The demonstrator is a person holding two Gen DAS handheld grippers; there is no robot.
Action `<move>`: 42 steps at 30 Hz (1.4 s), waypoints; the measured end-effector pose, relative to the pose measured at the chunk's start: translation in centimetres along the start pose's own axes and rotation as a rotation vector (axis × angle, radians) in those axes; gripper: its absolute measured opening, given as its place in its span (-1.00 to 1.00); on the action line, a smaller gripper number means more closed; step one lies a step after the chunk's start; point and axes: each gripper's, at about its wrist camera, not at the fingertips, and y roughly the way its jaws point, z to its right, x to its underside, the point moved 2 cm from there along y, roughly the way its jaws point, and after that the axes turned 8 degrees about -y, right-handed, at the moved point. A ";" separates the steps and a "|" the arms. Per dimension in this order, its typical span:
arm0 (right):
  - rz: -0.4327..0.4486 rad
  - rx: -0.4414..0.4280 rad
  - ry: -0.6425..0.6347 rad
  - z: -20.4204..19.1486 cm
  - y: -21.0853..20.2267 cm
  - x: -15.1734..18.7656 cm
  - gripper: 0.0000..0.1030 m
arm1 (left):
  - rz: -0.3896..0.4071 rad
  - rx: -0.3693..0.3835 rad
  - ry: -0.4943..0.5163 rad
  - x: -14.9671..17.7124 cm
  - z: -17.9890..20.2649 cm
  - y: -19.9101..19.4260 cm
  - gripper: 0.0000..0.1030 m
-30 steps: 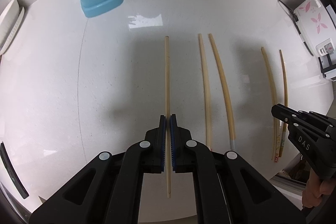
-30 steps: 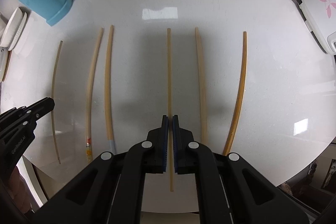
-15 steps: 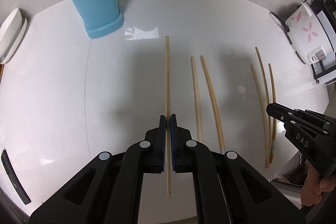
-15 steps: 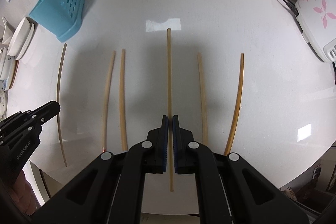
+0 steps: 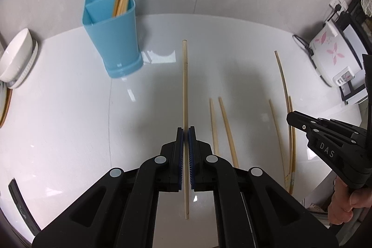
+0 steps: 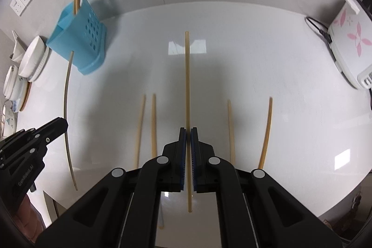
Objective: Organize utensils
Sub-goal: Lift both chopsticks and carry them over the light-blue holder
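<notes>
My left gripper (image 5: pixel 185 129) is shut on a pale chopstick (image 5: pixel 185 90), held above the white table, pointing forward. My right gripper (image 6: pixel 188 130) is shut on another chopstick (image 6: pixel 187 76), also lifted. A blue utensil holder (image 5: pixel 112 29) stands at the far left with several chopsticks in it; it also shows in the right wrist view (image 6: pixel 78 38). Several chopsticks lie on the table: two (image 5: pixel 226 129) right of the left gripper, more (image 5: pixel 277 127) further right. In the right wrist view two (image 6: pixel 153 124) lie left and two (image 6: pixel 266 129) right of the gripper.
White bowls and plates (image 5: pixel 17 59) stand at the left edge. A white appliance with pink flowers (image 6: pixel 348 38) and its cord sit at the far right. The right gripper's body (image 5: pixel 332 148) shows at the right of the left view; the table's near edge is close below.
Both grippers have risen with their chopsticks and tilted up. The blue holder and the wall have come further into view, and the chopsticks on the table look smaller and lower.
</notes>
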 end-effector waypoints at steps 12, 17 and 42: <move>0.101 -0.020 -0.026 -1.7 -2.1 -4.1 -0.94 | 0.111 0.011 -0.001 -3.7 -0.6 -2.3 -0.93; 0.136 -0.029 -0.039 -2.7 -2.8 -5.8 -0.94 | 0.141 0.019 -0.002 -4.9 -0.9 -2.9 -0.93; 0.300 -0.086 -0.043 -6.6 -4.0 -14.3 -0.94 | 0.315 0.037 -0.034 -13.4 -5.4 -6.0 -0.93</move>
